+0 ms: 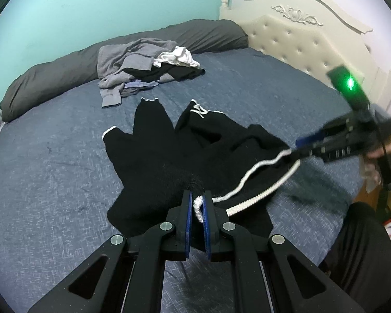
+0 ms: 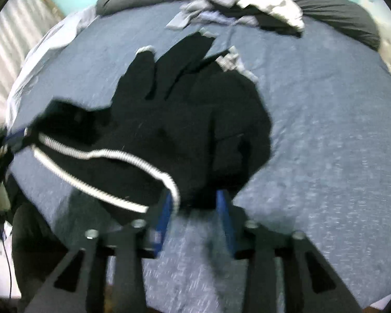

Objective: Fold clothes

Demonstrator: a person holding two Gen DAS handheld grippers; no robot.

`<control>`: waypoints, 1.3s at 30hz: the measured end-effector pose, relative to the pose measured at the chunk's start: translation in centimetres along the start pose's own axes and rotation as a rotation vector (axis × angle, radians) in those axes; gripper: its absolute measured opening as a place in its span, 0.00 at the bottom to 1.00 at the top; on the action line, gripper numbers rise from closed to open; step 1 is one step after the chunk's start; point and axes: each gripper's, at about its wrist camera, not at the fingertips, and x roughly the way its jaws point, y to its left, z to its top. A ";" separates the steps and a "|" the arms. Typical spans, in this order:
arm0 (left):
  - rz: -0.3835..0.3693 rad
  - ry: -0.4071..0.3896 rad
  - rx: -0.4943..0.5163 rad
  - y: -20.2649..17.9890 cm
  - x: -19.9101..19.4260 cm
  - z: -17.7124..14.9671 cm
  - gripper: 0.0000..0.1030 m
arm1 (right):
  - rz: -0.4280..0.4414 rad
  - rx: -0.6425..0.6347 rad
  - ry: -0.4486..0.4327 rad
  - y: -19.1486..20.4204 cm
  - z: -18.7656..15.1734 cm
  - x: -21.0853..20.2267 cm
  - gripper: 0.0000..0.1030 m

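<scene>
A black garment [image 1: 169, 156] with white ribbed trim lies spread on the blue bed, sleeves pointing away from me. My left gripper [image 1: 198, 195] is shut on its near white-trimmed edge. My right gripper [image 1: 297, 148] reaches in from the right at the other end of that trimmed edge, held by a hand. In the blurred right wrist view its blue fingers [image 2: 166, 208] stand well apart, so the right gripper [image 2: 194, 198] is open, with the black garment [image 2: 195, 120] edge lying between them. The left gripper [image 2: 13, 140] shows at the far left, pinching the trim.
A pile of grey, white and black clothes [image 1: 143, 65] sits at the far side of the bed [image 1: 52, 169], against a rolled dark grey duvet [image 1: 52, 78]. A cream tufted headboard [image 1: 299, 39] stands at the right. A person's black-clad leg [image 1: 359, 247] is by the bed's near right edge.
</scene>
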 end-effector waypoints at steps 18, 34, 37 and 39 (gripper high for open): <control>0.015 0.022 -0.025 1.7 -0.8 -1.3 0.15 | 0.060 -0.017 0.025 1.3 2.3 3.8 0.21; 0.033 0.056 0.099 2.7 -0.8 -3.8 0.53 | 0.097 0.065 -0.109 -0.2 4.1 -0.4 0.13; 0.057 0.049 0.128 2.1 -0.3 -3.7 0.57 | 0.099 0.058 -0.104 -0.1 4.0 -0.6 0.13; 0.070 0.047 0.127 2.2 0.2 -3.5 0.62 | 0.104 0.055 -0.104 -0.1 3.9 -0.8 0.13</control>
